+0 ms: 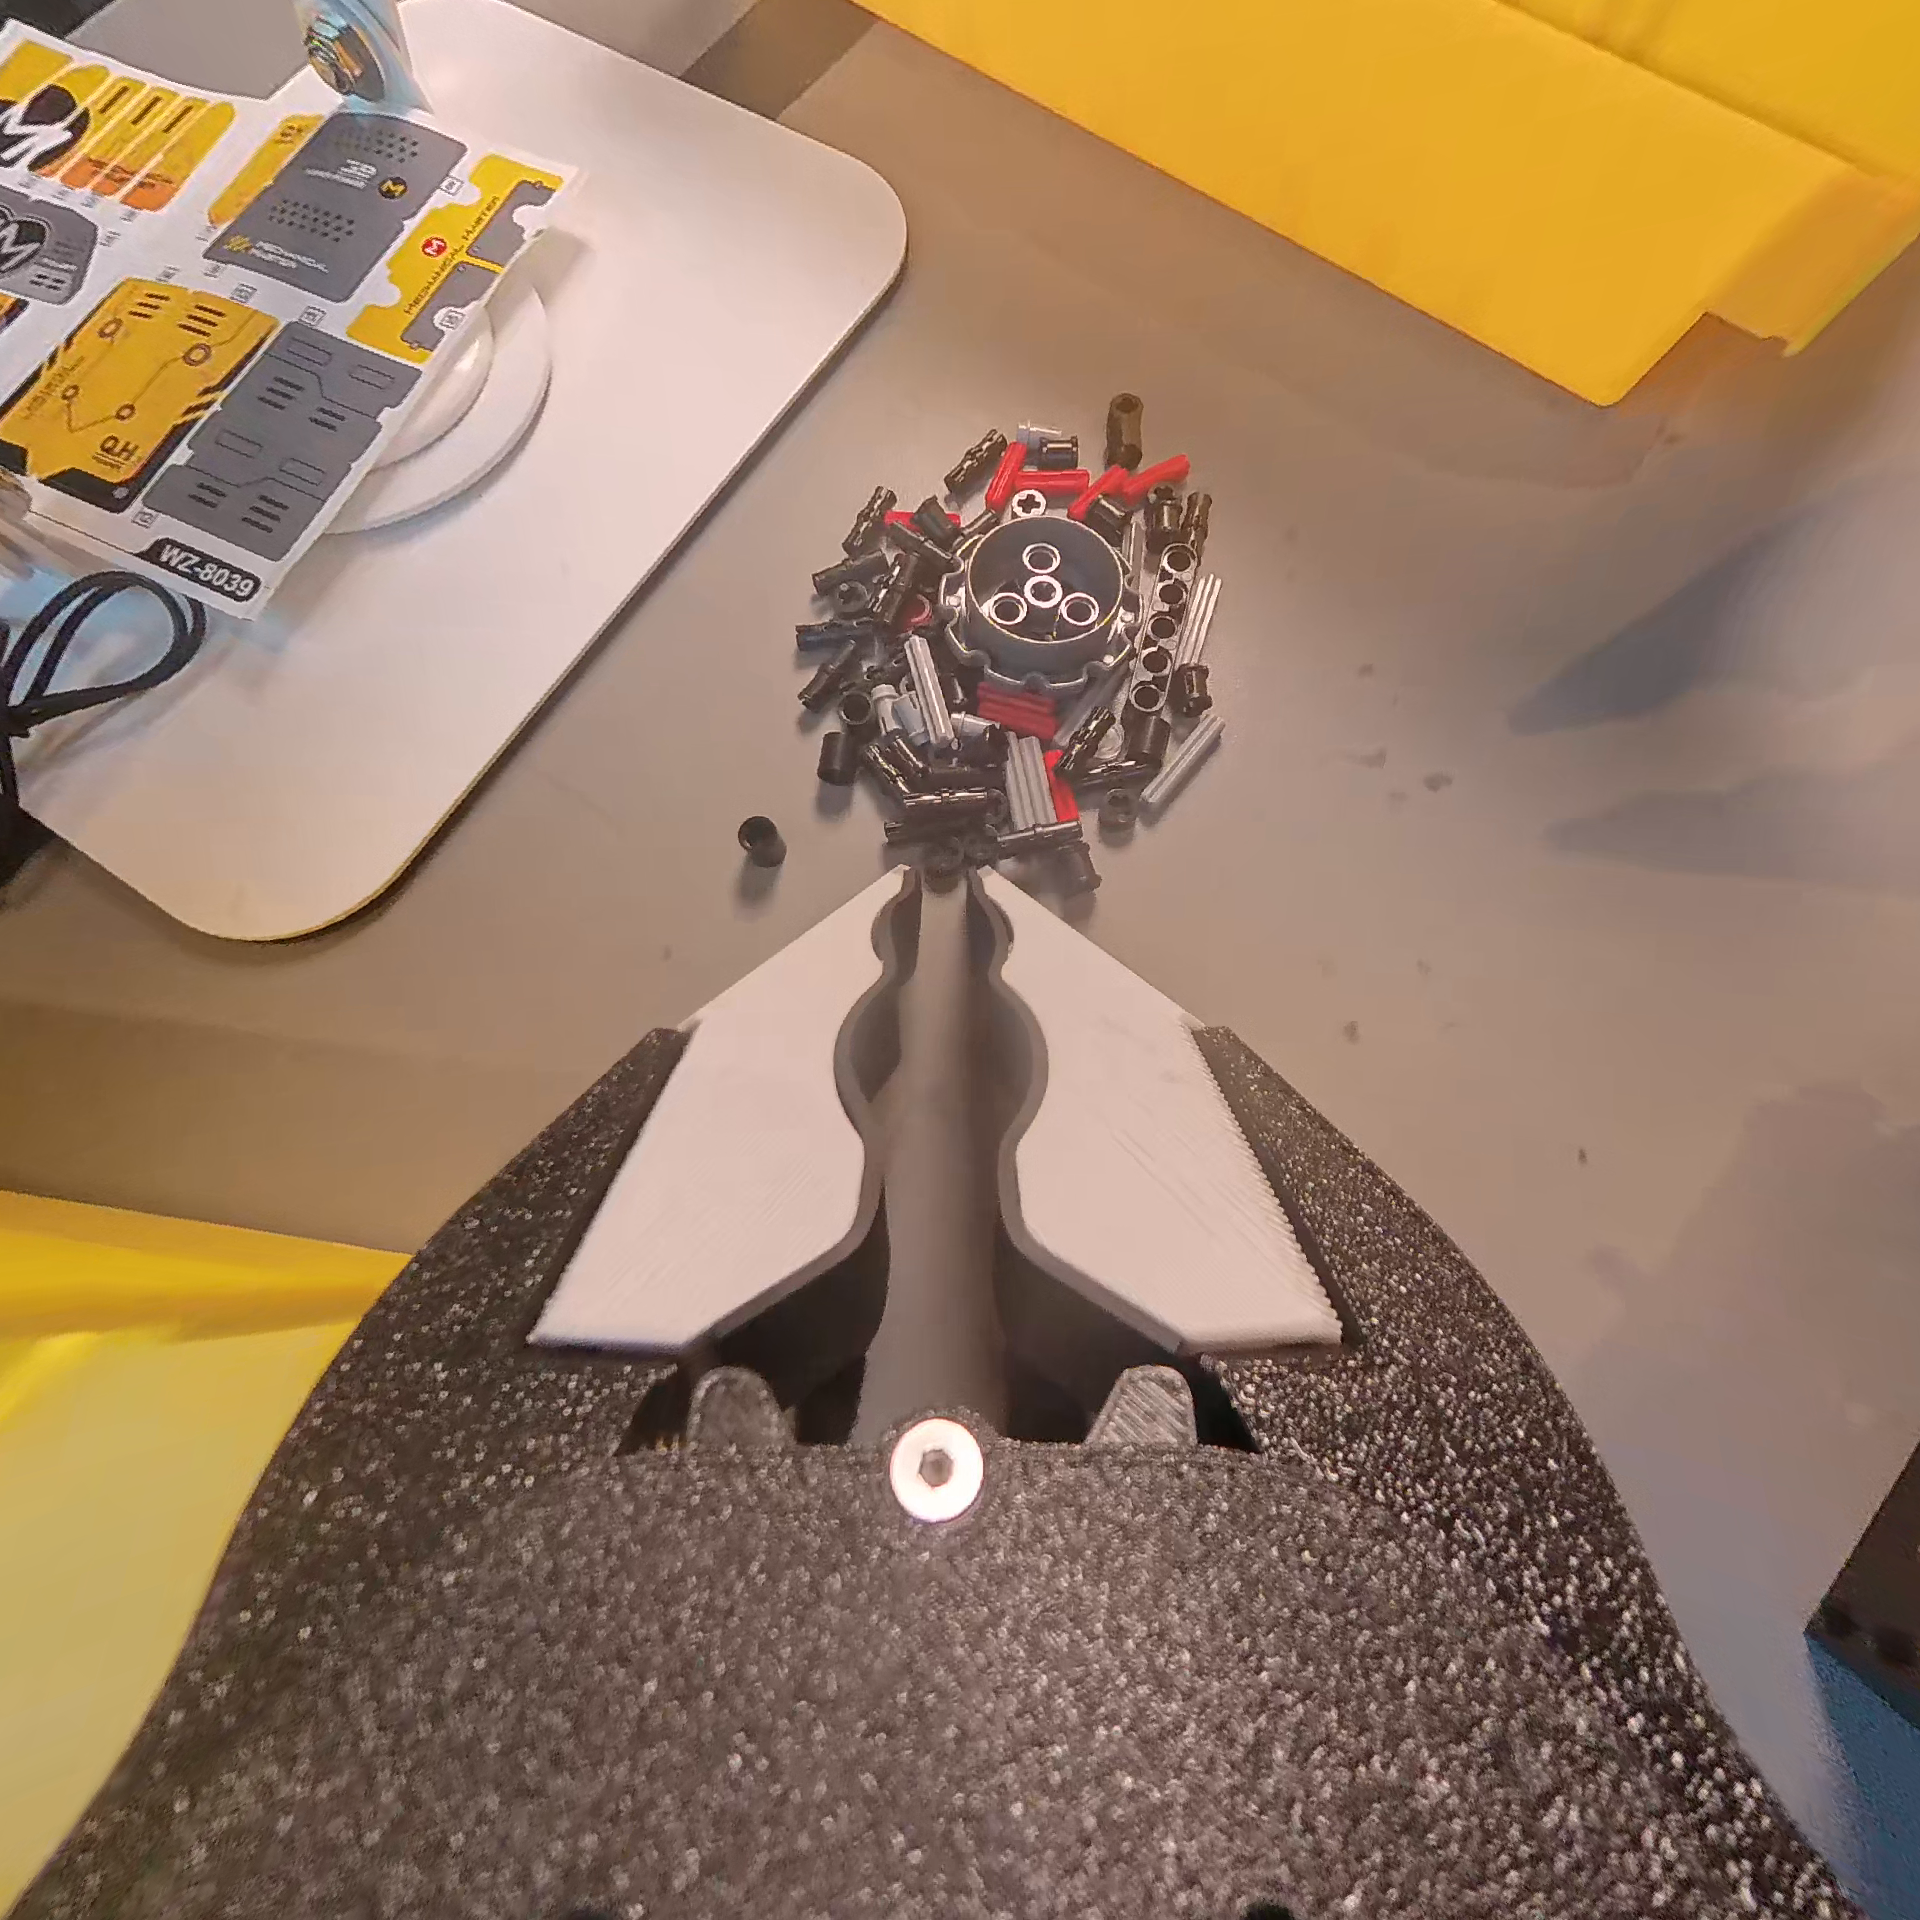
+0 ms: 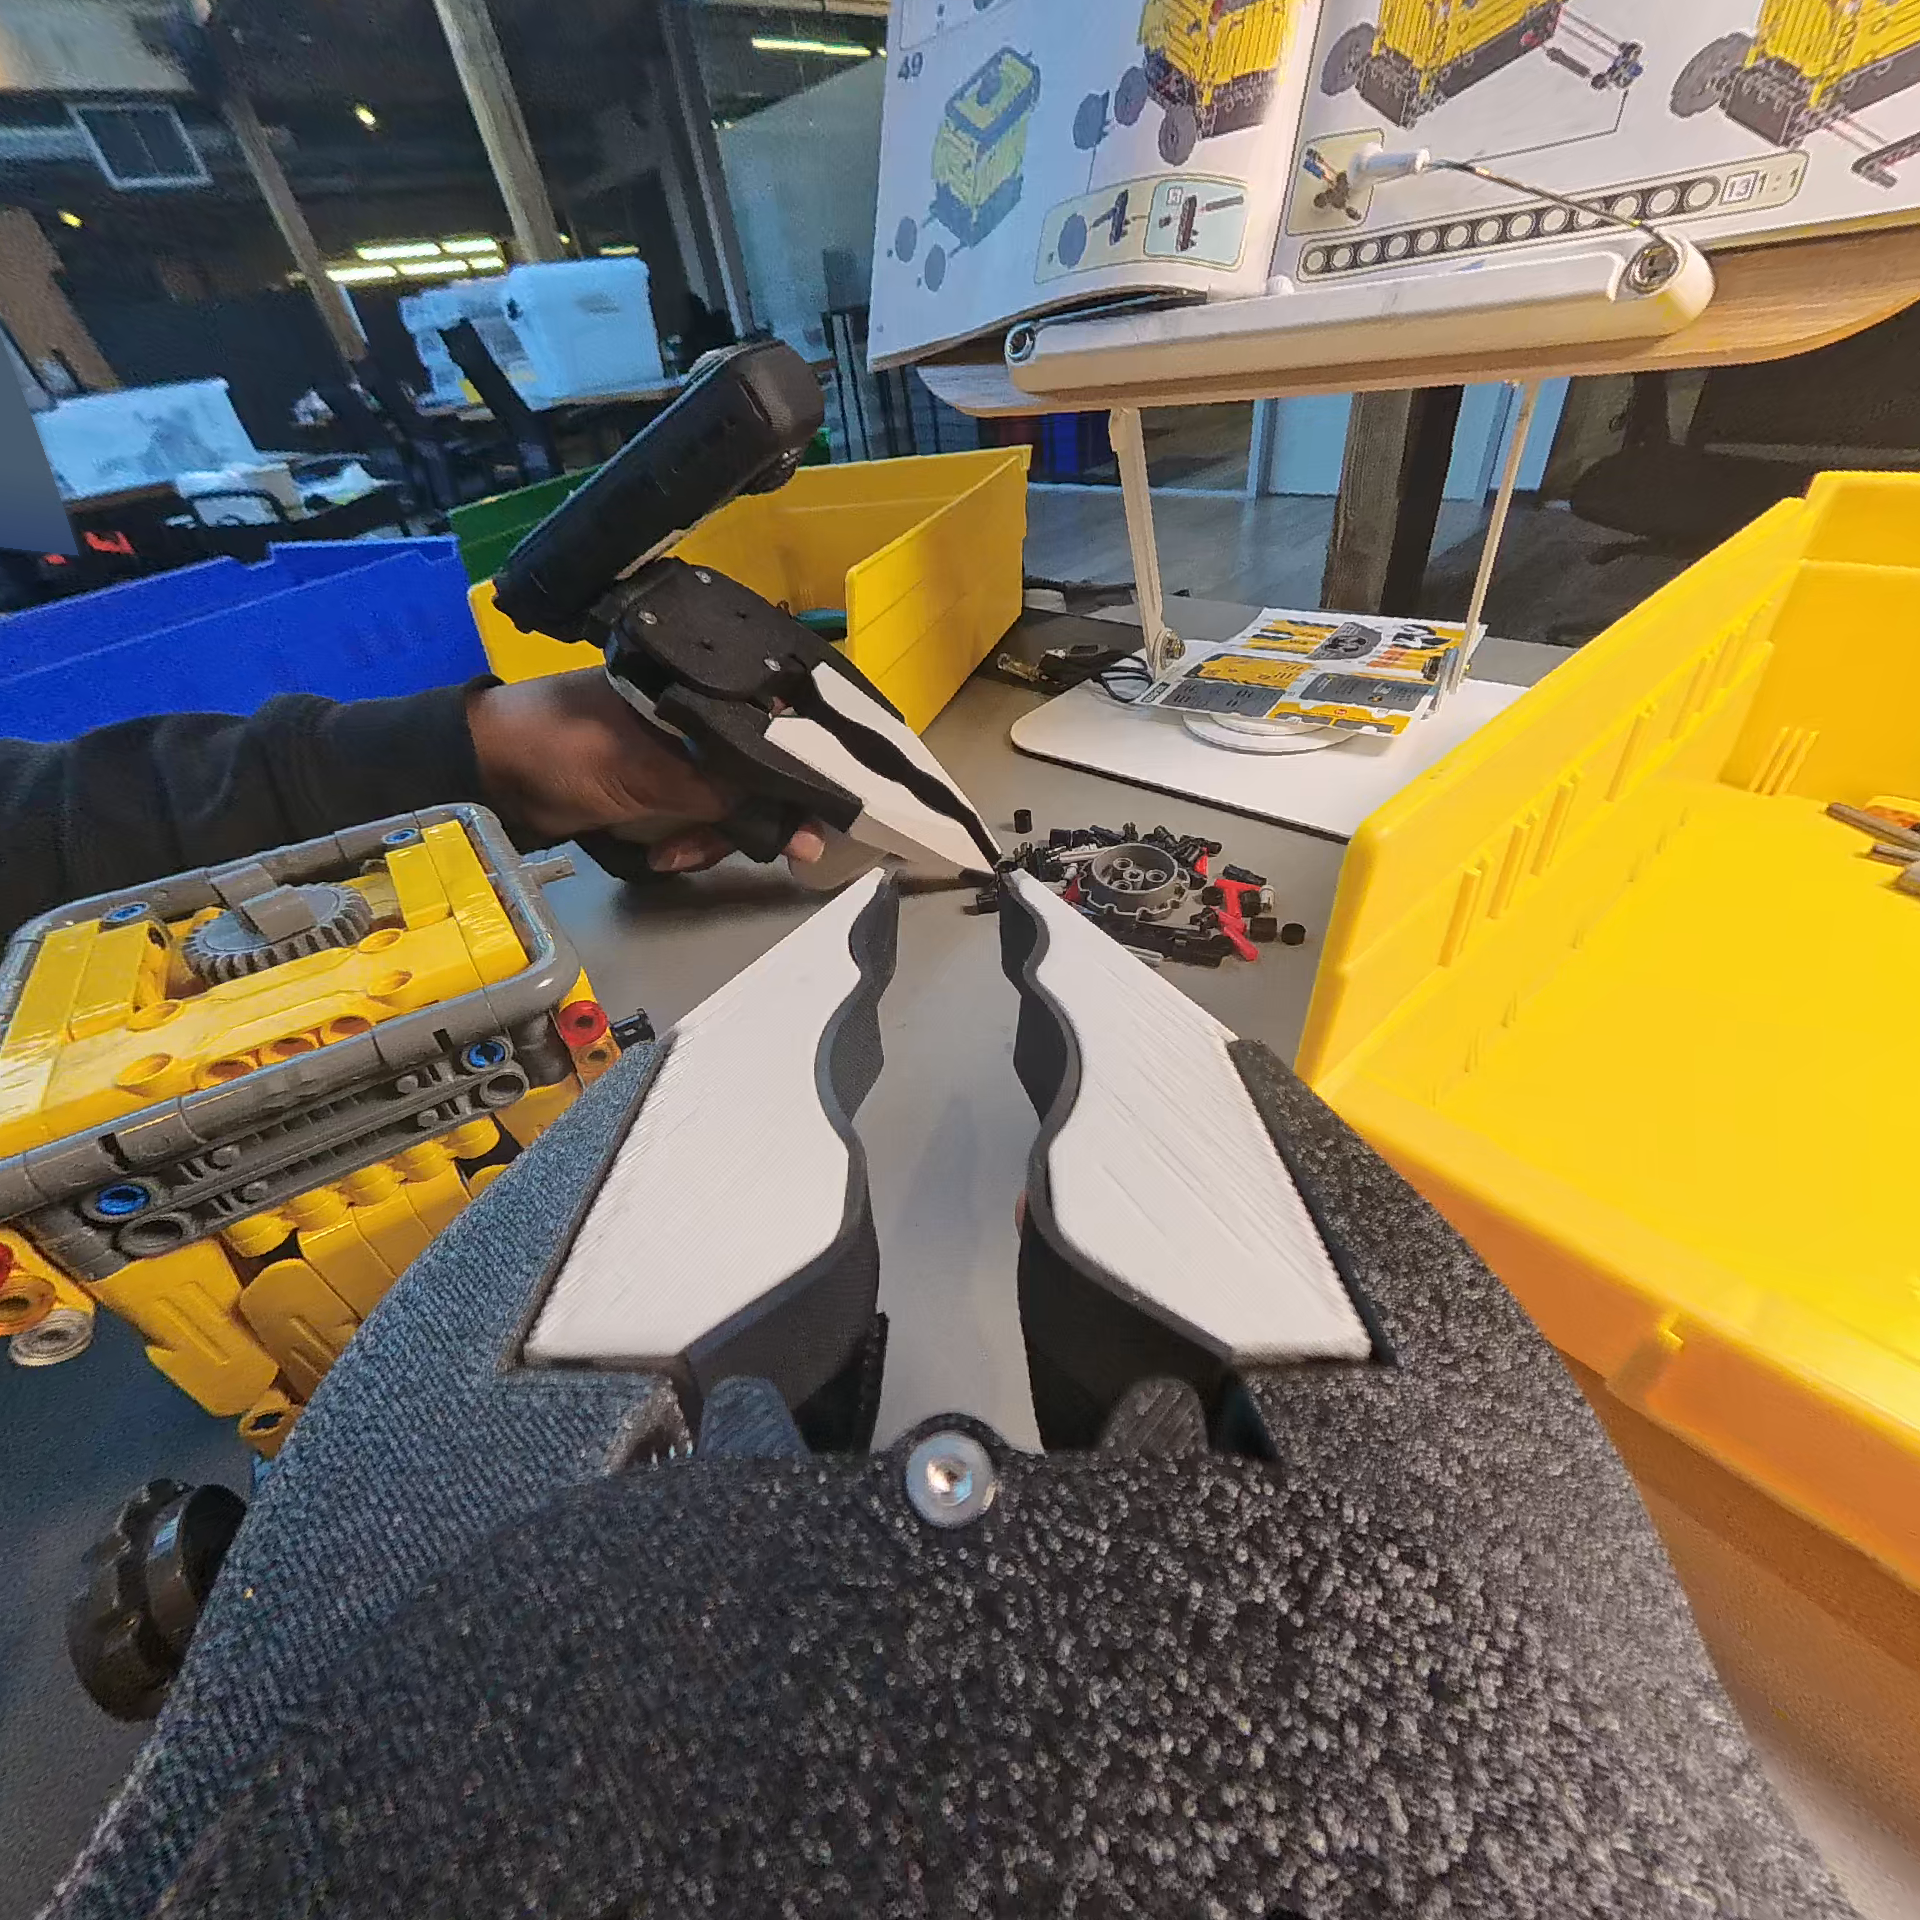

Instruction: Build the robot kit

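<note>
Here the grey bench point(image 1: 1455, 727) fills most of the left wrist view, with a yellow bin point(image 1: 1403, 156) across the upper right and a white stand base point(image 1: 675, 343) carrying a sticker sheet point(image 1: 208, 332) at upper left. In the right wrist view a large yellow bin point(image 2: 1558, 1039) takes the right side, a part-built yellow and grey brick model point(image 2: 270, 1039) sits at left, and an open instruction booklet point(image 2: 1351, 135) rests on the stand at the top.

At mid-frame lies a pile of small black, red and grey brick parts point(image 1: 1029, 644) around a round grey hub point(image 1: 1039, 597).

The left gripper point(image 1: 943, 883) has its tips nearly together at the near edge of the pile, touching small black pins; whether it pinches one cannot be told. The right gripper point(image 2: 945, 883) hovers just before the pile, fingers apart and holding nothing.
</note>
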